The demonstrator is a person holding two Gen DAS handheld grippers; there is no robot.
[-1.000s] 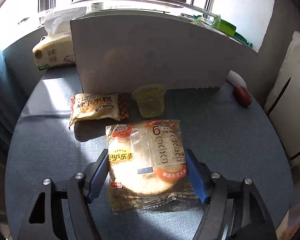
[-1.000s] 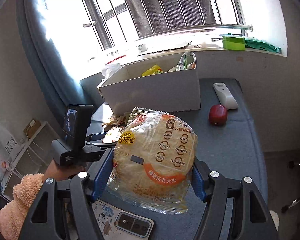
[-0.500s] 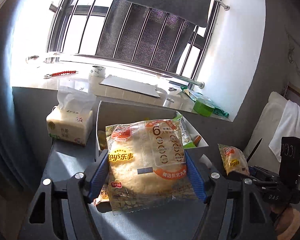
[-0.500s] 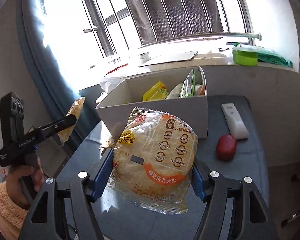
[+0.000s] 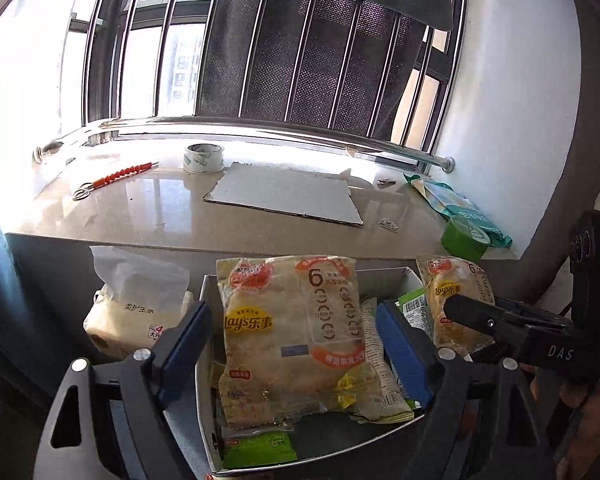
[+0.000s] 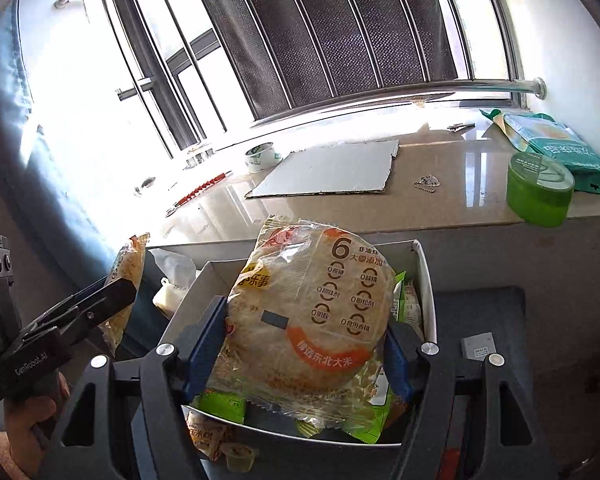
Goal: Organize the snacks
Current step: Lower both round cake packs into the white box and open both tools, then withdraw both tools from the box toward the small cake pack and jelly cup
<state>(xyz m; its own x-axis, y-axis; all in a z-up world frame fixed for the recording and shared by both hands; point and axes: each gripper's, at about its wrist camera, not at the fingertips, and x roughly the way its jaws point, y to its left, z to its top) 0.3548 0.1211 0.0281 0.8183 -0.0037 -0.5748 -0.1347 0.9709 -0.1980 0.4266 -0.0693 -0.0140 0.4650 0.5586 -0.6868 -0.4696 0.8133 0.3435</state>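
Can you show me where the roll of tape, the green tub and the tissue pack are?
roll of tape (image 5: 203, 158): left wrist view, on its outer side.
green tub (image 6: 539, 190): right wrist view, on its front wall.
tissue pack (image 5: 136, 312): left wrist view, on its printed front.

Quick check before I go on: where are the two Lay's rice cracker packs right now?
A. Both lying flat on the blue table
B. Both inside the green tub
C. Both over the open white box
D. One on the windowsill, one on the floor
C: the left pack and the right pack each sit between gripper fingers above the open white box of snacks.
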